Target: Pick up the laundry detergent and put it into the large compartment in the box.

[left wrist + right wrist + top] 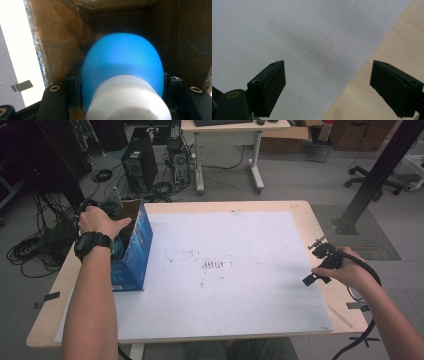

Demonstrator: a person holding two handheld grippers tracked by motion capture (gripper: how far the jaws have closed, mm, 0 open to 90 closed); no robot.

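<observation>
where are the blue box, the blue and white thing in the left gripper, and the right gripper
blue box [135, 252]: high view, on its blue side wall
blue and white object [122, 60]: left gripper view, on its blue dome
right gripper [328, 87]: right gripper view, midway between its open jaws

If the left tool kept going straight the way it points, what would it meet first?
The left tool, shut on a blue and white object, points into the box. Straight ahead looks like the box's dark inner end wall, though depth there is hard to judge.
</observation>
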